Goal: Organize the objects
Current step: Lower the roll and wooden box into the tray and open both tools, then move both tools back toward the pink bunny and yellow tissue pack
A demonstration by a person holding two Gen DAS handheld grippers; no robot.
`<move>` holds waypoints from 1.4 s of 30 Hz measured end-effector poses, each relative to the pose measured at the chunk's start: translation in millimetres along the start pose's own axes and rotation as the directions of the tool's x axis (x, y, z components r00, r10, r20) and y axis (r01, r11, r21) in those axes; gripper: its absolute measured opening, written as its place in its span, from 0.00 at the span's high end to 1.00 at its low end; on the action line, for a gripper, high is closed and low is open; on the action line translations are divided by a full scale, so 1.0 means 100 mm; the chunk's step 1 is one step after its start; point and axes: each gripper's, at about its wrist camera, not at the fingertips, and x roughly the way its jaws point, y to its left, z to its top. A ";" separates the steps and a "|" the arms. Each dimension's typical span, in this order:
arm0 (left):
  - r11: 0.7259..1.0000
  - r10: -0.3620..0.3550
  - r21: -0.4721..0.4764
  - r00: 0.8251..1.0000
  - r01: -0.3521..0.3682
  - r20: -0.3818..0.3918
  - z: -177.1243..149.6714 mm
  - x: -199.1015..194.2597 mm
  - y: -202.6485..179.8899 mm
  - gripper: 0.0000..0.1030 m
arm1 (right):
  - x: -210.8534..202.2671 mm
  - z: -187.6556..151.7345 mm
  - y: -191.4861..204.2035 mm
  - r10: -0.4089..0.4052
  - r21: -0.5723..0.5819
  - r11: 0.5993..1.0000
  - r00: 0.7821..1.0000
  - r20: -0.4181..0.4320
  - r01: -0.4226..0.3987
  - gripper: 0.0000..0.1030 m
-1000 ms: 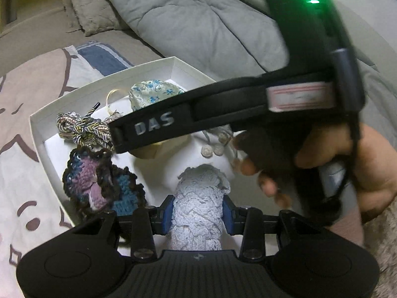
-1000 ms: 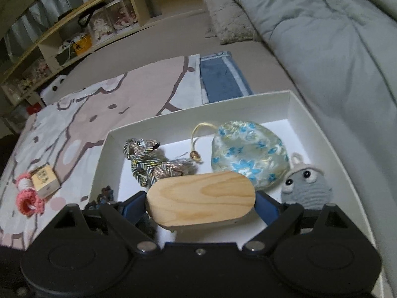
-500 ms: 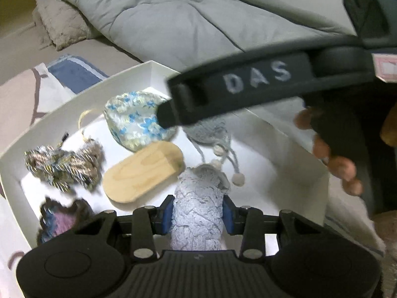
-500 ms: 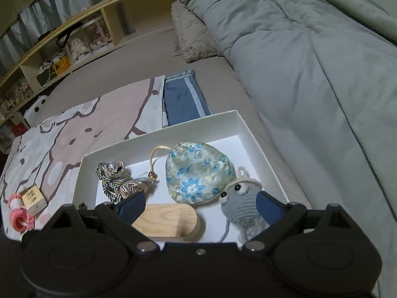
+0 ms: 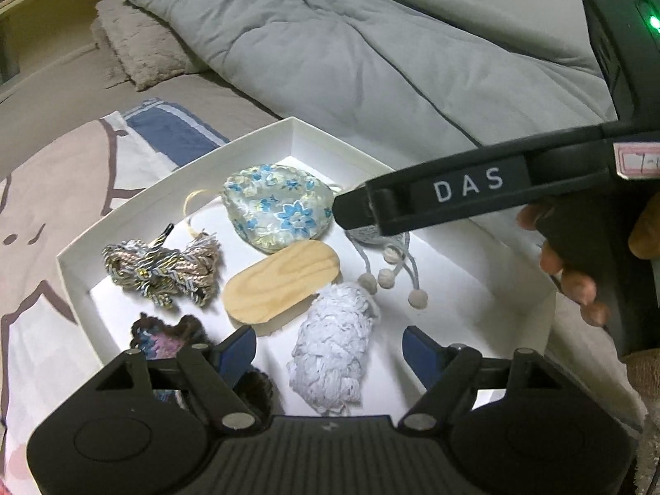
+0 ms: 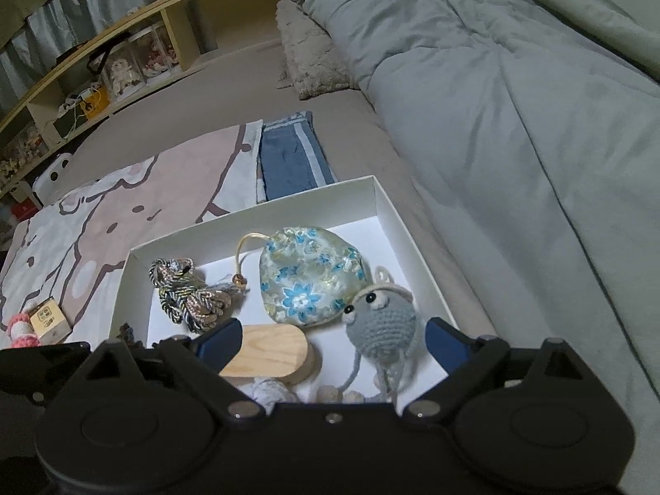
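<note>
While my left gripper (image 5: 328, 344) is opening, pads clear of white lace roll (image 5: 334, 350) lying between them in box (image 5: 177, 173), near wood block (image 5: 282, 282). My right gripper (image 6: 330, 336) hanging open, empty, over grey crochet toy (image 6: 381, 324).

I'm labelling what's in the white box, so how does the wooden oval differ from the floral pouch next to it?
The wooden oval is plain pale wood with visible grain; the floral pouch is shiny fabric patterned with blue flowers. The oval is flat, hard-edged and elongated, while the pouch is soft, puffy and roundish. The pouch has a cream cord loop with a bead; the oval has no attachment. Both lie on the floor of the white box, touching or nearly so.
</note>
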 end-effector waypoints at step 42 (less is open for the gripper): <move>0.929 0.271 -0.299 0.952 -0.219 0.143 -0.68 -1.52 0.16 0.01 | -1.47 -0.63 0.44 -0.044 -0.121 0.991 0.985 0.169 0.065 0.05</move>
